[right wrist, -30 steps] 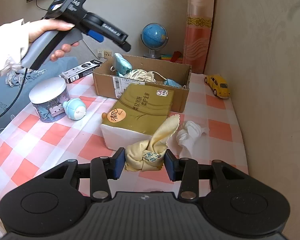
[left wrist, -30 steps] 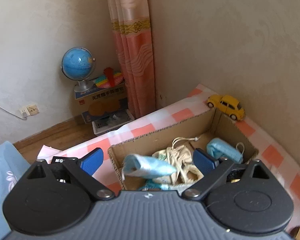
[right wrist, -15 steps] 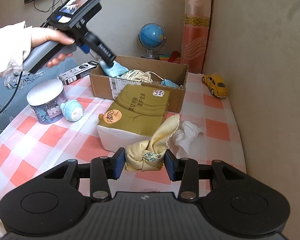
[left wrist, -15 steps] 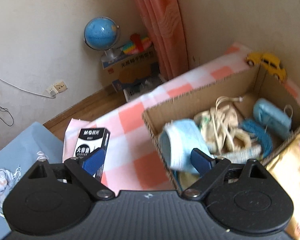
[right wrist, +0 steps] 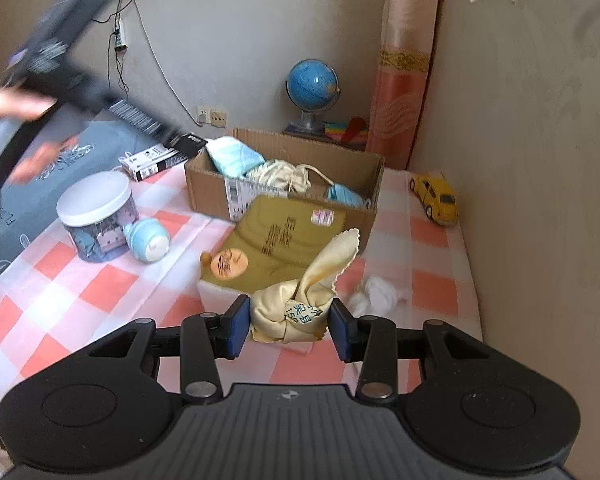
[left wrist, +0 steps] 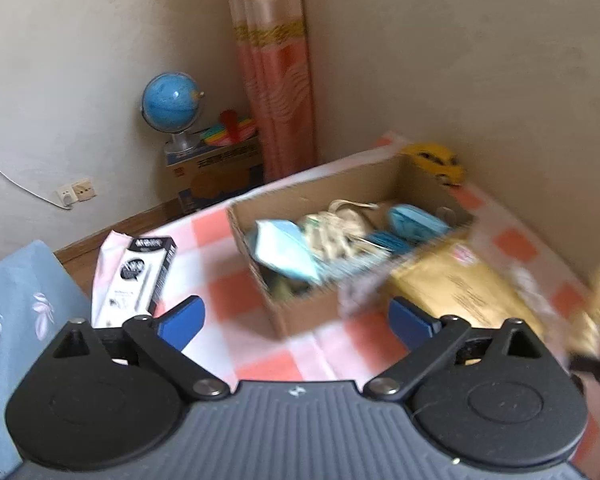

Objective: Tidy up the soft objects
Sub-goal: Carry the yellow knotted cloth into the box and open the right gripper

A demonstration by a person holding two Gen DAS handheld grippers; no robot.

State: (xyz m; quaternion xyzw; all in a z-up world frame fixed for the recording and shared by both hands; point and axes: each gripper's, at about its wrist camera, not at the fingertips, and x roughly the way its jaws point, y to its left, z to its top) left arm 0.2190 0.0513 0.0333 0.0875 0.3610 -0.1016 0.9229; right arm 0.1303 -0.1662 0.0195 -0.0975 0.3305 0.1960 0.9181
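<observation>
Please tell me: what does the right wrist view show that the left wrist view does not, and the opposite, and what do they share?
Only the right wrist view shows the right claw shut on the yellow cloth, the white-lidded jar, the crumpled white tissue and a hand.

Only the left wrist view shows the left claw, its jaws opening with nothing between them.

Both show the cardboard box of soft items, the globe, the yellow toy car and the gold tissue pack.

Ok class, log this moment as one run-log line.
left gripper: opening, empty | right gripper: shut on yellow cloth | cardboard box: part-filled
</observation>
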